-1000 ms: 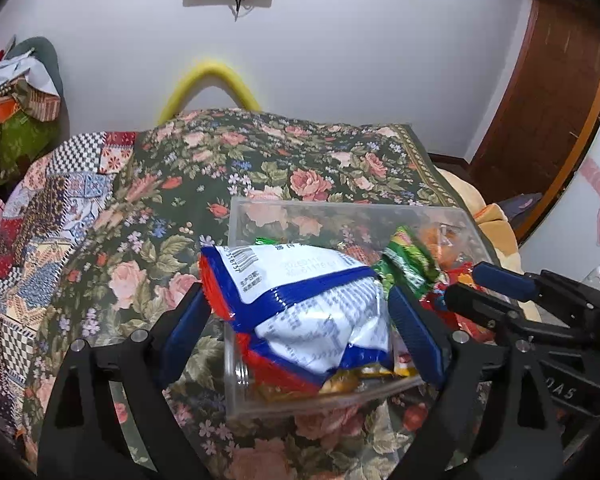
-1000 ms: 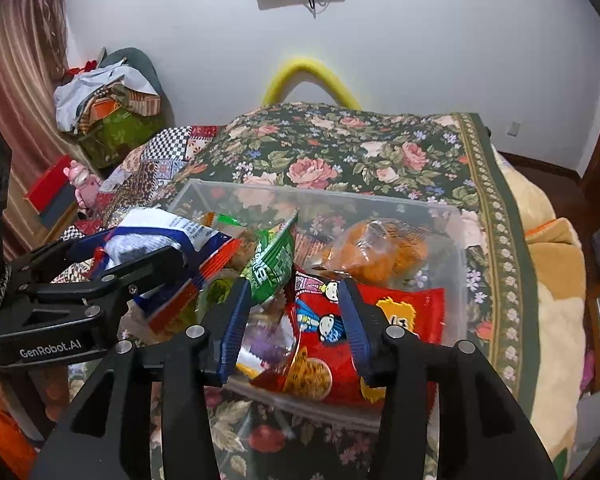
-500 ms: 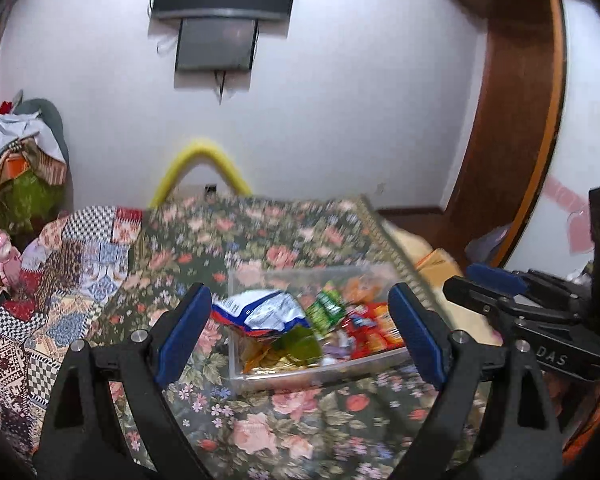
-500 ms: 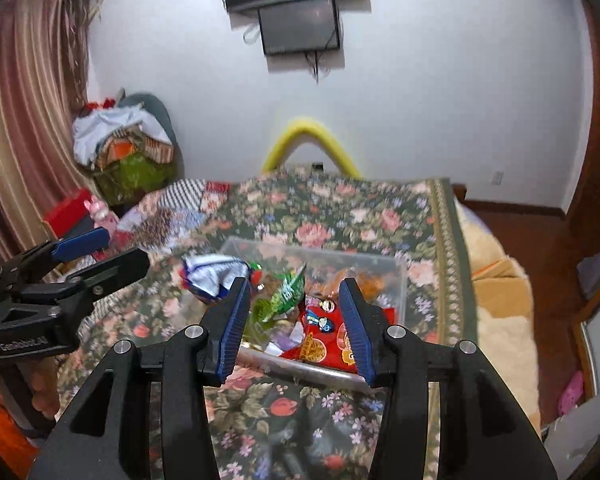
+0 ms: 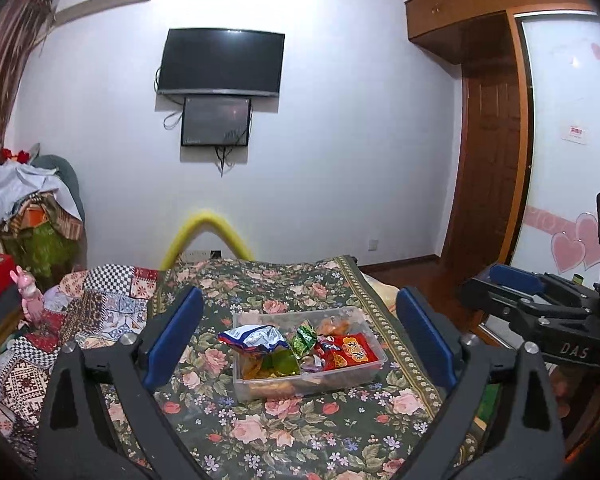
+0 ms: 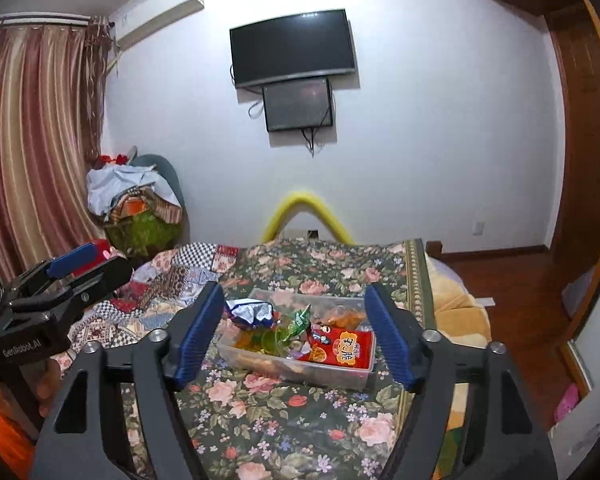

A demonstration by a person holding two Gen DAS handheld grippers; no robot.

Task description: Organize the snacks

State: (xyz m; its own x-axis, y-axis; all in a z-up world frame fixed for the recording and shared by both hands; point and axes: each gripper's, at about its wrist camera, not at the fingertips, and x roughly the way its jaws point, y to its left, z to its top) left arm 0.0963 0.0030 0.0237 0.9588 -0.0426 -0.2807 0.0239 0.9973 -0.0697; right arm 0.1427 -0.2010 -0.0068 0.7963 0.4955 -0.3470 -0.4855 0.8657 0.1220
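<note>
Both my grippers, left (image 5: 300, 338) and right (image 6: 296, 334), hang empty with jaws wide, the snack bin (image 5: 374, 370) well ahead on the bed (image 5: 300, 432), its long axis crosswise, neither nearer.

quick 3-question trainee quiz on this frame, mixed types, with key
1. True or false: the left gripper holds a snack.
2. The red packet lies: A) on the bedspread, B) in the clear box, C) in the right gripper.
3. Fill in: the blue-and-white bag sits at the box's ___ end in the left wrist view.

Key: 1 false, both grippers are open and empty. 2 B. 3 left.
</note>
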